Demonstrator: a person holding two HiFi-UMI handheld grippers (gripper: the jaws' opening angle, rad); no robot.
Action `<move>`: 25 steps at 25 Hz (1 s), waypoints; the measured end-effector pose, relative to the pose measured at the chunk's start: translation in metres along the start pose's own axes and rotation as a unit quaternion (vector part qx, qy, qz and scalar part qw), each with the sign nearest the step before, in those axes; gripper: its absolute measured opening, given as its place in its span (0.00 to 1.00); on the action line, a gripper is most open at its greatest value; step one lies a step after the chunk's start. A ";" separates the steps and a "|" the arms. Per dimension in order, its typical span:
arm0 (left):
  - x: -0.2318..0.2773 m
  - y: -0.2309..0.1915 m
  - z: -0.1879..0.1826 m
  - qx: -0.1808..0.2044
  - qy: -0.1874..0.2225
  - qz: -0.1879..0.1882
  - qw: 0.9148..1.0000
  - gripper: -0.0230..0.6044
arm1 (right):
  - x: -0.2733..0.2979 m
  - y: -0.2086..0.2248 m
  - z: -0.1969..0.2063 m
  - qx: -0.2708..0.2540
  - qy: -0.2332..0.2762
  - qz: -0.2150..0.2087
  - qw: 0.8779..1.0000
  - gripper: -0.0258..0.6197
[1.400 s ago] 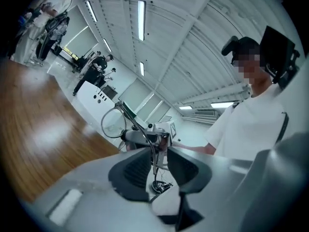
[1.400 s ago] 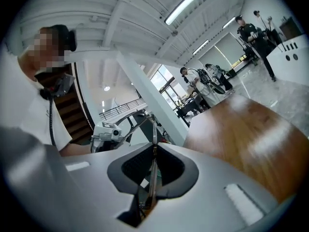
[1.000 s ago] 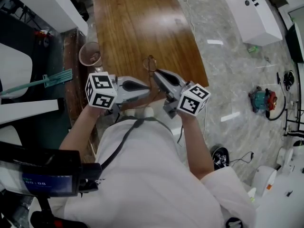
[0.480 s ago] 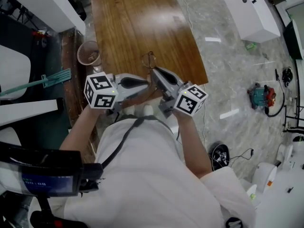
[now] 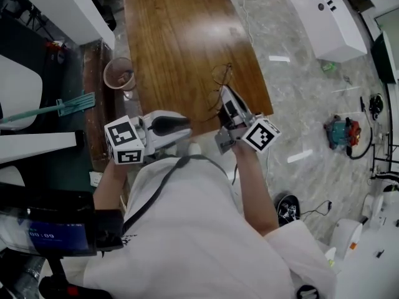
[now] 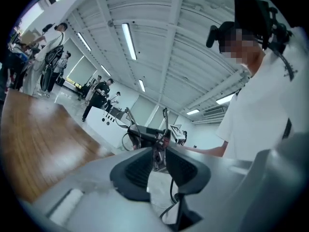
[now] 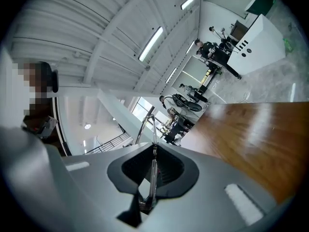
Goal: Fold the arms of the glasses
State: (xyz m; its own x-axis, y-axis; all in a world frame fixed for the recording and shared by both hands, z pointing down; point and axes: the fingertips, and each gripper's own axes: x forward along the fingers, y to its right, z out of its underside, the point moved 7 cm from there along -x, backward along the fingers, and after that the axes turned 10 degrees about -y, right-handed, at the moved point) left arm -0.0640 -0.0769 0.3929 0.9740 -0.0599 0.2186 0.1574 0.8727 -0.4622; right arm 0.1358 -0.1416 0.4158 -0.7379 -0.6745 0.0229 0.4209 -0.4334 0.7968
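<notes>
The thin wire-framed glasses (image 5: 221, 75) hang over the near right part of the wooden table (image 5: 181, 36). My right gripper (image 5: 225, 92) is shut on them. In the right gripper view a thin metal part of the glasses (image 7: 150, 124) runs up out of the shut right gripper (image 7: 153, 151). My left gripper (image 5: 187, 124) sits apart to the left, near the person's chest. Its jaws are opening, with nothing between them. Through the gap of the left gripper (image 6: 159, 153) I see the glasses (image 6: 165, 122) farther off on the right gripper.
A pinkish cup (image 5: 118, 73) stands at the table's left edge. A teal broom (image 5: 62, 104) lies on the dark floor to the left. A white console (image 5: 324, 11) and scattered gear rest on the marble floor to the right. People stand far off.
The left gripper has let go of the glasses, opened and drawn back to the left. The right gripper has rolled and carried the glasses farther out over the table.
</notes>
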 end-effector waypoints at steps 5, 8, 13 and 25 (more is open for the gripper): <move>0.015 0.010 -0.015 0.027 0.025 -0.004 0.999 0.24 | 0.009 -0.007 0.006 -0.015 0.005 0.007 1.000 0.09; 0.015 0.006 -0.020 0.018 0.040 -0.013 0.999 0.13 | 0.010 -0.009 0.011 -0.016 0.003 0.004 1.000 0.09; 0.008 -0.008 -0.027 -0.016 0.051 -0.019 0.998 0.08 | 0.011 -0.016 0.018 -0.050 -0.050 -0.031 0.997 0.09; 0.021 -0.028 -0.022 -0.061 0.039 -0.114 0.991 0.14 | 0.020 -0.022 0.038 -0.141 -0.110 -0.033 0.983 0.09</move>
State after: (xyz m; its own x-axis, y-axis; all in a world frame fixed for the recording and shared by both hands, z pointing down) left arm -0.0443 -0.1133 0.3910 0.9196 -0.2905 0.2643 0.3889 0.7676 -0.5095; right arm 0.0913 -0.1228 0.4218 -0.8521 -0.5067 0.1307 0.4740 -0.6416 0.6030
